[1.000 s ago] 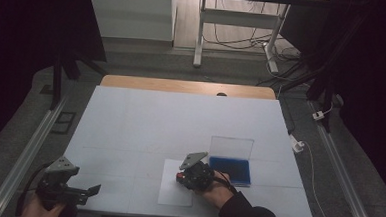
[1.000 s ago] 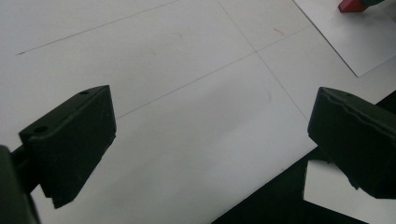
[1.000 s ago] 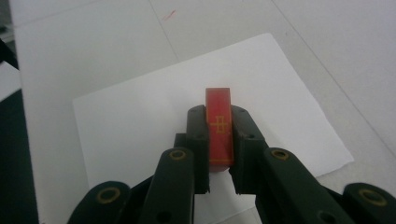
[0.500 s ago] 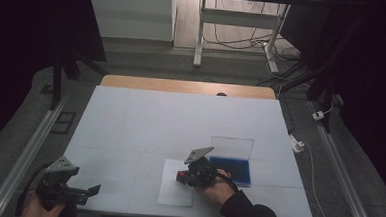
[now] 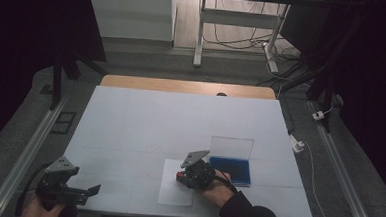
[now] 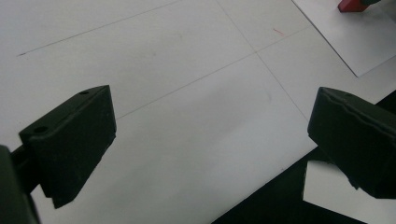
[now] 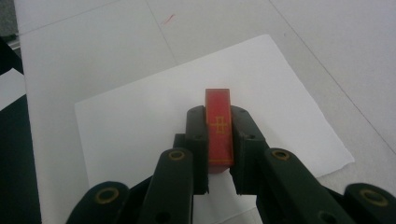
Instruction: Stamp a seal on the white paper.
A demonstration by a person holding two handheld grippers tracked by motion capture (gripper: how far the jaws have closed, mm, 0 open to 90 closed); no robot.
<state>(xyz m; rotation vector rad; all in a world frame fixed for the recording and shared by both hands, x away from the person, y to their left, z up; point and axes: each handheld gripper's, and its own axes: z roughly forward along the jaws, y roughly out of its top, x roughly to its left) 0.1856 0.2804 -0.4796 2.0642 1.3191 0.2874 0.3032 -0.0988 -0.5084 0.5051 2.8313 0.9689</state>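
A small red block (image 7: 219, 126) with a gold mark on its top face sits clamped between the pads of my right gripper (image 7: 219, 140), which is shut on it. In the high view this gripper (image 5: 183, 177) holds the red block (image 5: 180, 176) low over a white paper sheet (image 5: 174, 192) near the table's front edge. I cannot tell whether the block touches the sheet. My left gripper (image 5: 90, 192) rests at the front left corner, and in its own view the left gripper (image 6: 210, 140) stands open over bare table. The red block (image 6: 350, 4) appears far off at the top right.
A blue box (image 5: 230, 169) with its clear lid raised stands just right of the right hand. The white table top (image 5: 180, 118) stretches back to a wooden strip (image 5: 187, 86). The table's front edge (image 6: 261, 191) runs close under the left gripper.
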